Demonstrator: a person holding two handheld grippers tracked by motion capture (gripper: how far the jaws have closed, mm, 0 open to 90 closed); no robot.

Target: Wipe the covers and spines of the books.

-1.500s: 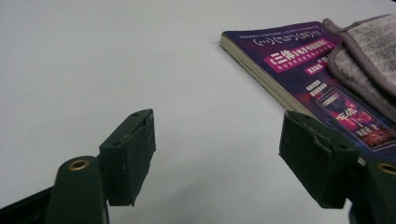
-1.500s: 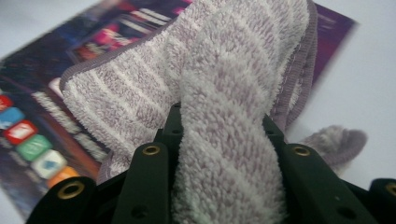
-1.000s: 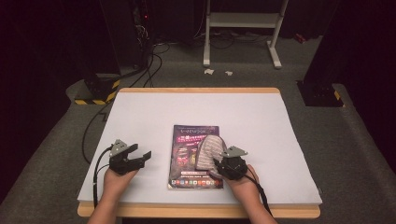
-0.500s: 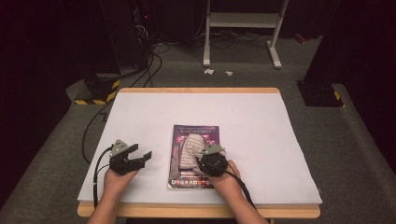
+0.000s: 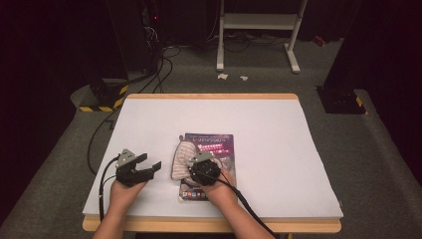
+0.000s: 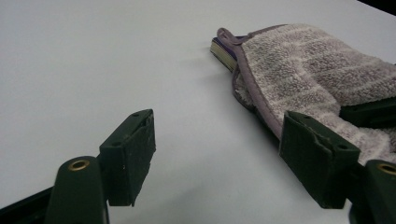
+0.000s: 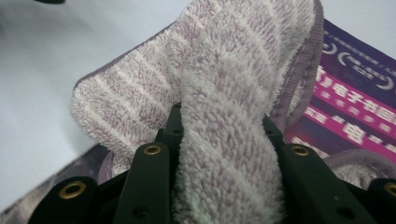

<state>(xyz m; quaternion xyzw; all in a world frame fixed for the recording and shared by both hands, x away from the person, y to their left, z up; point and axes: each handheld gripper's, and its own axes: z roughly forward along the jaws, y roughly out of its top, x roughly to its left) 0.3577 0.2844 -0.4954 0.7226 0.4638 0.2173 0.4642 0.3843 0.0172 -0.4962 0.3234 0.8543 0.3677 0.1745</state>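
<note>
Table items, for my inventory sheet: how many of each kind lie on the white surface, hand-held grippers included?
Striped towel: 1
Purple magazine: 1
Grippers: 2, the left gripper open, the right gripper shut on the towel
Total: 4

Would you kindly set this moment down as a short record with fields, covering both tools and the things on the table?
surface: table under a white sheet
book: purple-covered book lying flat
cloth: striped towel, partly on the book, hanging over its left edge
right tool: shut on the towel, a fold bunched between its jaws
left tool: open, nothing between its jaws, left of the towel
</note>
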